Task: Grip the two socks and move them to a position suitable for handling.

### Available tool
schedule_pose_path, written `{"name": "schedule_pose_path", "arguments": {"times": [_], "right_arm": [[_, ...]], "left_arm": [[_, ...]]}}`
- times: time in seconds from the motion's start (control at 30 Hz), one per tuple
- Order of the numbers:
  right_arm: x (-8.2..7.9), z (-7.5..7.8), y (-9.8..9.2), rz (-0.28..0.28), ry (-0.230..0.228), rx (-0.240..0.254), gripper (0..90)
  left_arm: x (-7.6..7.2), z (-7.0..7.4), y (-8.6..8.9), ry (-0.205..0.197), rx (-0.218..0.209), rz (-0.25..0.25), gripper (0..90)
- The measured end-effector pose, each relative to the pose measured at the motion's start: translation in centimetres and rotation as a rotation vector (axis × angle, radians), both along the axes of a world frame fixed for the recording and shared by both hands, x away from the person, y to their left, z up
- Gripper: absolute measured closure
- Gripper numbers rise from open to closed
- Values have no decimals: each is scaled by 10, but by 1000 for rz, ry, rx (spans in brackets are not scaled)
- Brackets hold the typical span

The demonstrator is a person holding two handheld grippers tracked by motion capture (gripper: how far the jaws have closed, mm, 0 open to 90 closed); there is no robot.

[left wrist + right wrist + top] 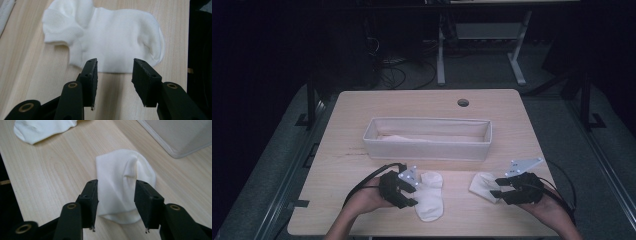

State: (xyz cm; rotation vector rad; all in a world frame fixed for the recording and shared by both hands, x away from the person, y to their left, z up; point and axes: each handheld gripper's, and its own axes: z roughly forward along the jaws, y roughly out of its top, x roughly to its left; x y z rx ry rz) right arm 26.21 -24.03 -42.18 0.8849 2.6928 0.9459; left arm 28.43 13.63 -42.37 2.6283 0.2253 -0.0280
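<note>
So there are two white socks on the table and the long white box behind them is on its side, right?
Nearly. The two white socks, one by the left tool and one by the right tool, do lie on the table. But the long white box is not on its side: the high view shows it upright, its open top facing up, behind the left sock and the right sock.

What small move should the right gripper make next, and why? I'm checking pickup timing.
Probably close the right gripper: the folded white sock already lies between its parted fingers, not yet pinched, and the fabric bin stands just beyond on the table.
</note>
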Motion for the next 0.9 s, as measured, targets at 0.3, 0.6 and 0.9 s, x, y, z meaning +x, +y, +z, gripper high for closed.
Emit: {"name": "schedule_pose_path", "arguments": {"times": [0.3, 0.6, 0.9], "right_arm": [[19, 8, 22, 40, 31, -61, 657], [36, 9, 34, 64, 60, -118, 726], [38, -2, 17, 31, 124, -142, 655]], "left_arm": [[-2, -1, 16, -4, -27, 28, 567], [-3, 1, 20, -8, -38, 28, 577], [-2, 1, 24, 0, -50, 41, 577]]}}
